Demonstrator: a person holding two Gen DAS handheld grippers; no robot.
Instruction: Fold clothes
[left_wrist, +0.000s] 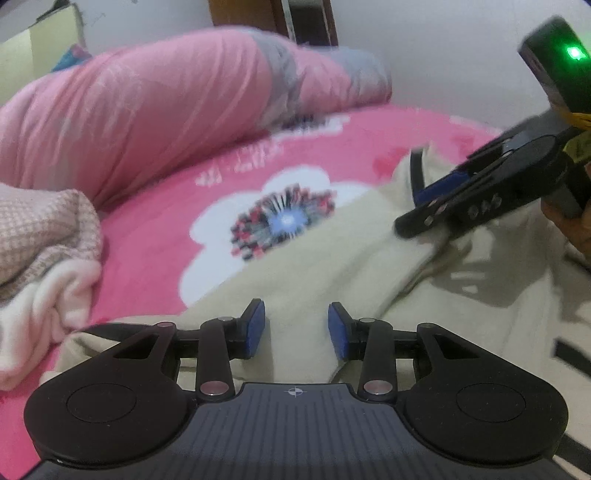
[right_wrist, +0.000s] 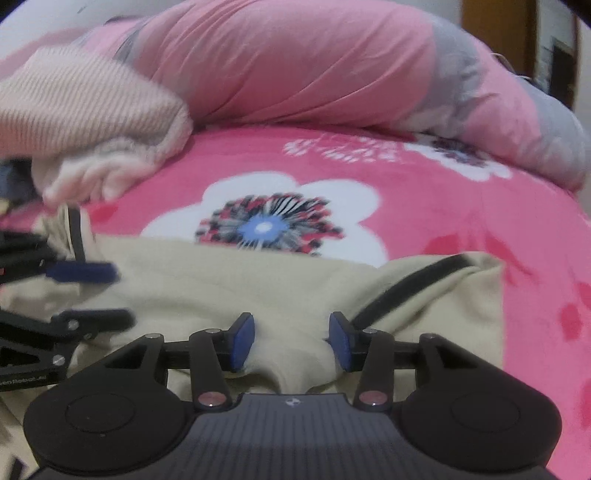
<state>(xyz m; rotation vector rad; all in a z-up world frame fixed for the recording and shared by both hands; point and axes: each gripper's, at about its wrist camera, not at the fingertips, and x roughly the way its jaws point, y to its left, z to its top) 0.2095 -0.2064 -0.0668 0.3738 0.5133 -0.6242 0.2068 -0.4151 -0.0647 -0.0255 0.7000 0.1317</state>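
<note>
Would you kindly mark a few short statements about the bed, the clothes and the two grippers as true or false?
1. The beige garment lies on a pink sheet printed with white flowers. True.
2. The beige garment has black trim. True.
3. The rolled quilt at the far side of the bed is green. False: it is pink with grey patches.
4. The right gripper has beige cloth bunched between its blue pads. True.
5. The left gripper is shut tight, pad against pad. False: a gap shows between its pads, over beige cloth.
6. A pale pink knitted garment hangs from a hanger. False: it lies heaped on the bed.
</note>
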